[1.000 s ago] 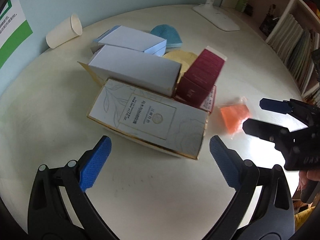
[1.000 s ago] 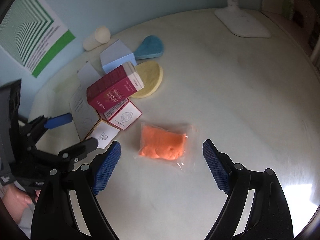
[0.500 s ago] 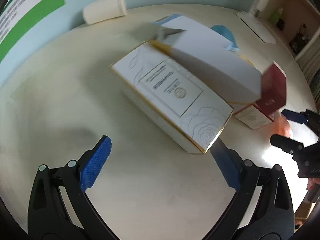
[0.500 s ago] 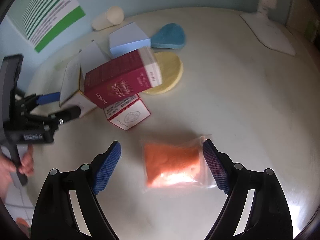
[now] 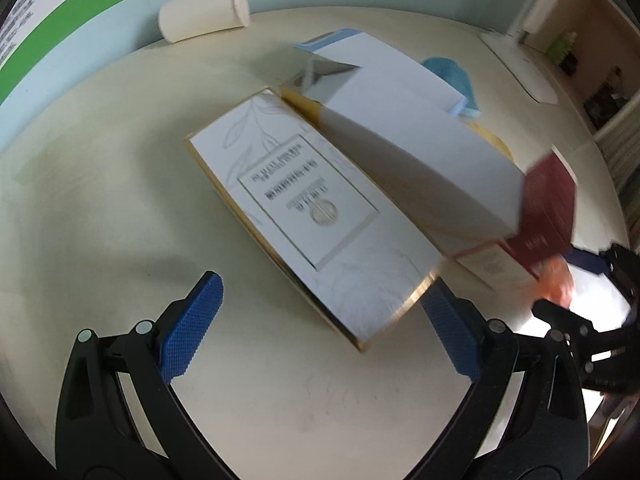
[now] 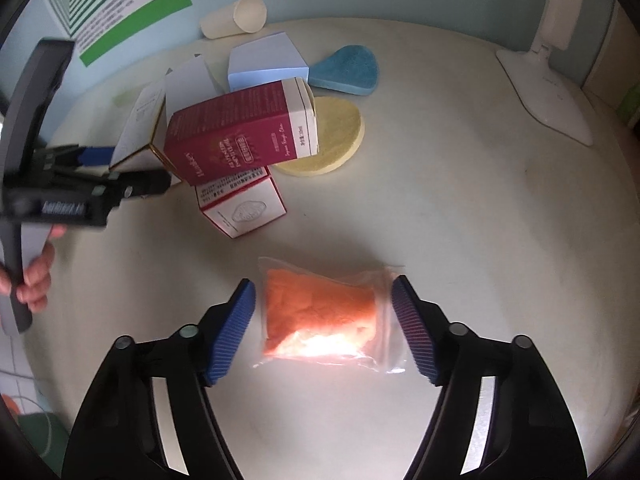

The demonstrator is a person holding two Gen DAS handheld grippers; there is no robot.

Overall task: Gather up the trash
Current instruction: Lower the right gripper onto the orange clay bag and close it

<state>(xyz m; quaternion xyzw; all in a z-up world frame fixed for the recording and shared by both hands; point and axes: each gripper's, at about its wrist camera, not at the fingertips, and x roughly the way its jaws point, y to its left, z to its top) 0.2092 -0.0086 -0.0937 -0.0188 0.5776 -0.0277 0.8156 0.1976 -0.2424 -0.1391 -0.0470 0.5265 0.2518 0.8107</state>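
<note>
The right gripper (image 6: 322, 330) has dropped over the orange bag (image 6: 320, 312), jaws apart and narrowing around it, pickup imminent. The left gripper (image 5: 320, 330), open, now faces the white box (image 5: 308, 216) at 12 o'clock.

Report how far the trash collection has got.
Nothing looks collected. The right tool is open around the clear bag of orange material; the left tool is open at the white gold-edged box. The maroon carton and paper cup remain.
</note>
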